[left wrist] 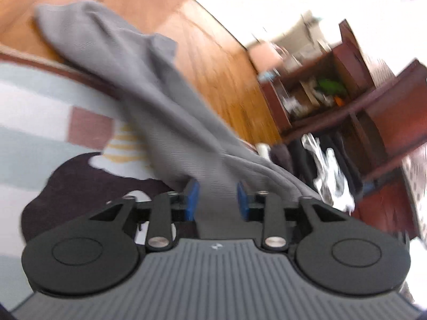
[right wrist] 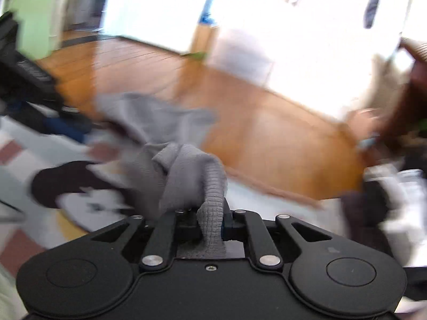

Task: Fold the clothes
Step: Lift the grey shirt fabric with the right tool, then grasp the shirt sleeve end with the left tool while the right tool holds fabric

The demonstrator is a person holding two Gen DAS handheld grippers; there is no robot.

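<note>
A grey garment (left wrist: 138, 80) hangs lifted above a patterned rug (left wrist: 32, 98). In the left wrist view it runs from the far upper left down between the blue pads (left wrist: 192, 200) of my left gripper (left wrist: 218, 200), whose jaws stand apart with the cloth lying between them. In the right wrist view my right gripper (right wrist: 210, 224) is shut on a ribbed edge of the grey garment (right wrist: 186, 170), which bunches just ahead of the fingers and trails off to the left. Both views are motion-blurred.
A wooden floor (left wrist: 213, 61) lies beyond the rug. A dark red wooden shelf unit (left wrist: 368, 106) with clutter stands at the right in the left wrist view. A dark patch of the rug pattern (right wrist: 61, 181) and black objects (right wrist: 26, 80) lie at the left in the right wrist view.
</note>
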